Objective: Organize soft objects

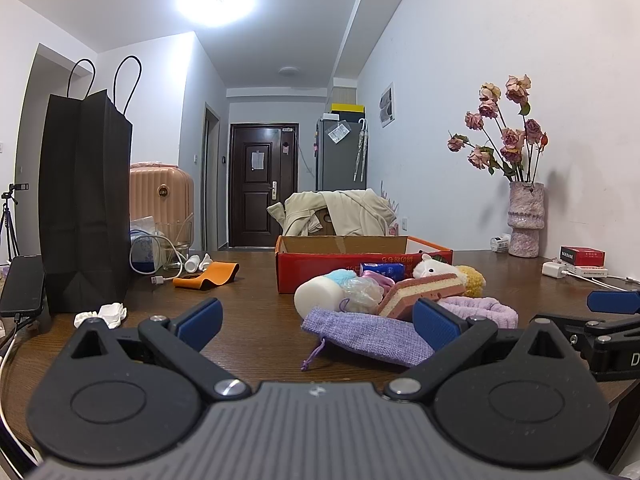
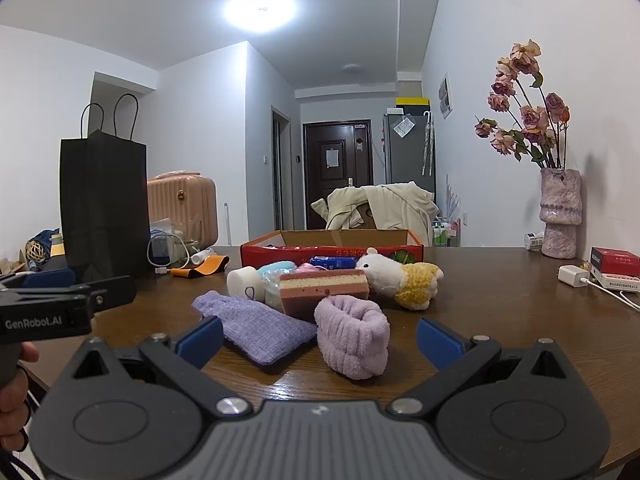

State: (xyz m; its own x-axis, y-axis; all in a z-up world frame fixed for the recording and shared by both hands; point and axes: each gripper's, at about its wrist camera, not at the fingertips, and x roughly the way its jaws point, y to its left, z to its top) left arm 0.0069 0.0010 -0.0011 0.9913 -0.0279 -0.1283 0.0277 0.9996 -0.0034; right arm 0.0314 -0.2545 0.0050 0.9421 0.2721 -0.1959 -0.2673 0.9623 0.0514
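Observation:
A pile of soft things lies on the wooden table before a red cardboard box (image 1: 344, 274) (image 2: 332, 250): a purple woven pouch (image 1: 372, 334) (image 2: 256, 326), a lilac towelling band (image 2: 354, 338) (image 1: 484, 310), a pink-and-cream sponge cake toy (image 2: 324, 288) (image 1: 420, 290), a white plush animal with yellow knit (image 2: 400, 278) (image 1: 436, 270), and a white foam roll (image 1: 318, 298) (image 2: 246, 280). My left gripper (image 1: 316, 320) is open and empty, just short of the pouch. My right gripper (image 2: 318, 338) is open and empty, with the lilac band between its fingers but untouched.
A tall black paper bag (image 1: 86, 200) stands at the left with a phone (image 1: 22, 286), cables and an orange strap (image 1: 208, 276) nearby. A vase of dried roses (image 2: 560, 212) and a charger (image 2: 574, 276) are at the right. The box is open.

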